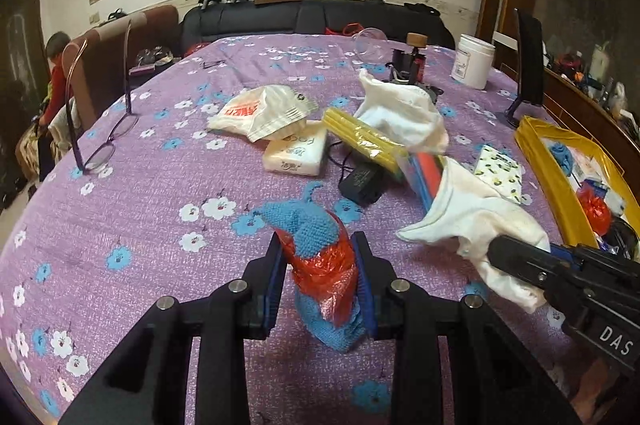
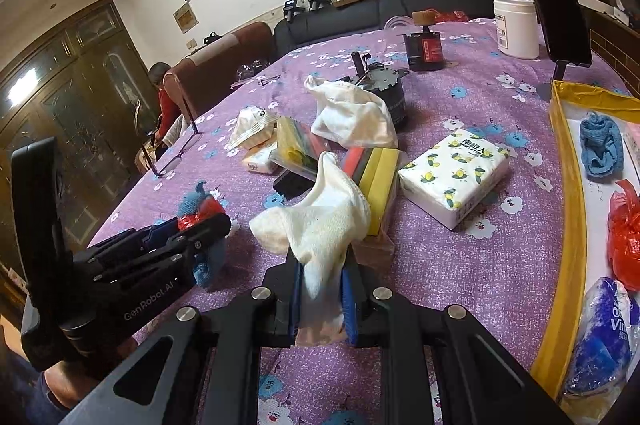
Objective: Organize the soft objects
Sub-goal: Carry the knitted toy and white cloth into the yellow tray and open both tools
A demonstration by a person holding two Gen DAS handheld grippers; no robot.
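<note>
Left claw: pinching blue knit piece and red bag above the counter (light, crinkly, slippery).
Right claw: pinching limp white cloth by its bunched end; yellow tray nearby.

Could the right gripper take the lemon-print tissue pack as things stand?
Probably not yet: the right gripper is shut on a white sock, so it has no free jaws. The tissue pack itself lies uncovered on the table, nothing on top.
</note>
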